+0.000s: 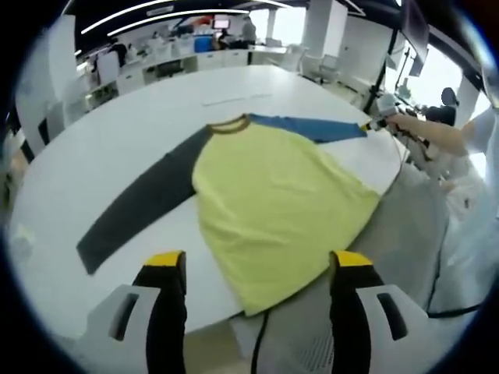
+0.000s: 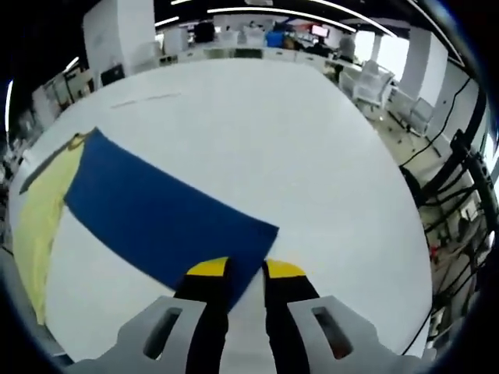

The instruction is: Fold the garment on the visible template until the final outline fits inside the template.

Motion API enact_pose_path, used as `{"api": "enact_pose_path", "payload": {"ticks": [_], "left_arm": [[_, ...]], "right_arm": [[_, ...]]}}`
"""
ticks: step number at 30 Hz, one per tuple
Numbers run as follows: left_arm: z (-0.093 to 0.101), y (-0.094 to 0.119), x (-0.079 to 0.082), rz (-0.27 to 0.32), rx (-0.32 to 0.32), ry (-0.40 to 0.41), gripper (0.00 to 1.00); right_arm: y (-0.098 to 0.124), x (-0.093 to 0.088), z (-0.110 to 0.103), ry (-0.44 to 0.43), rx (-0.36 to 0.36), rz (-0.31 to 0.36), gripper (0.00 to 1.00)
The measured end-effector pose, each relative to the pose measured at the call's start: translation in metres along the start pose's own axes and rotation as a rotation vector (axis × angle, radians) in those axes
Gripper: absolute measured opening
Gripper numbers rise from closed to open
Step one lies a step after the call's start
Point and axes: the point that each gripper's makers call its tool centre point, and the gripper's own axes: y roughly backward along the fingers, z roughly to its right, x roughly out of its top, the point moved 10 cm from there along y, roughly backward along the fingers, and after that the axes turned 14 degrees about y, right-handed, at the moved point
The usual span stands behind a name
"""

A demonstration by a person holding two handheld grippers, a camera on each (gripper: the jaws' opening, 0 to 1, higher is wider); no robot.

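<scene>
- The garment [image 1: 273, 202], a long-sleeved shirt, lies flat on the white table [image 1: 117, 132], body spread and both sleeves stretched outward from it, so its whole outline can be read before any fold is made. No fold looks begun yet.
- The dark sleeve [image 1: 140, 206] runs away from the yellow body toward the left of the left gripper view, lying straight and untouched on the tabletop, free for a later fold inward.
- The left gripper [image 1: 257, 261] hangs just short of the yellow body's hem, jaws wide and holding nothing. That hem reaches the table's near edge, so this gripper seems poised to take the lower cloth once the sleeve is dealt with.
- The neckline [image 1: 230, 125] sits at the far end of the yellow body, showing that the shirt's top points away from the left gripper.
- The blue sleeve [image 2: 164, 218] extends from the yellow body to the right, its cuff end met by the right gripper [image 2: 245, 269]. Those jaws stand narrow, astride the cuff corner, apparently pinching it so that the sleeve can be carried back over the body.
- I cannot make out a template outline around the garment.
</scene>
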Motion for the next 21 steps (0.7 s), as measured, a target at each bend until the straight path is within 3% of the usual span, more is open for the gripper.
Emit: {"api": "enact_pose_path", "payload": {"ticks": [21], "left_arm": [[0.0023, -0.0011, 0.0018, -0.005, -0.001, -0.002, 0.70]], "right_arm": [[-0.0027, 0.0019, 0.0012, -0.029, 0.000, 0.002, 0.16]]}}
